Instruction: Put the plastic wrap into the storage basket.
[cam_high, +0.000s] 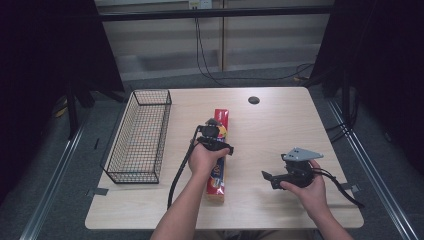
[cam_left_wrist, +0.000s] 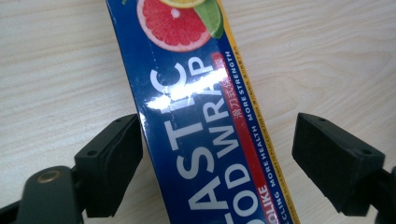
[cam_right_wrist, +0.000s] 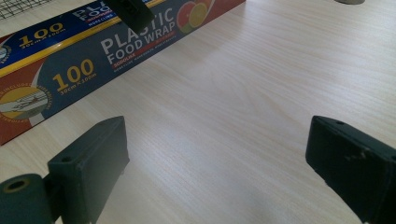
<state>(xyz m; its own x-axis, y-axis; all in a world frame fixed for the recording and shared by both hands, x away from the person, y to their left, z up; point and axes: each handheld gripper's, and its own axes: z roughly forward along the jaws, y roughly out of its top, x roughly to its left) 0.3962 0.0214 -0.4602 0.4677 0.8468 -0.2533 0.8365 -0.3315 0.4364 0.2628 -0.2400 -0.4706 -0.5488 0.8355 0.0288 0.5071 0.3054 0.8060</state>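
Seen from above, a person's two forearms reach forward from the near edge of a light wooden table (cam_high: 280, 135). The left hand (cam_high: 202, 159) stretches to the middle of the table and holds the left claw (cam_high: 214, 131) pointing down over a long, narrow plastic food wrap box (cam_high: 218, 186), which lies flat on the table with its length running from the near edge away toward the far side. In the left gripper view, the left claw (cam_left_wrist: 217, 163) stands wide open and straddles the box (cam_left_wrist: 205, 140): one black jaw sits right against the box's blue edge, though whether it touches cannot be told, and the other jaw stands clear of the opposite edge, with bare wood between them. The claw grips nothing. The right hand (cam_high: 307, 187) rests lower and to the right, near the front of the table, holding the right claw (cam_high: 270, 179) roughly level and aimed left toward the box, well apart from it. In the right gripper view, the right claw (cam_right_wrist: 217, 163) is also spread wide and holds nothing; bare table lies between its jaws, and the box (cam_right_wrist: 84, 60) lies beyond them, crossing the top left corner. A black wire basket (cam_high: 140, 137) stands on the table to the left of the box.
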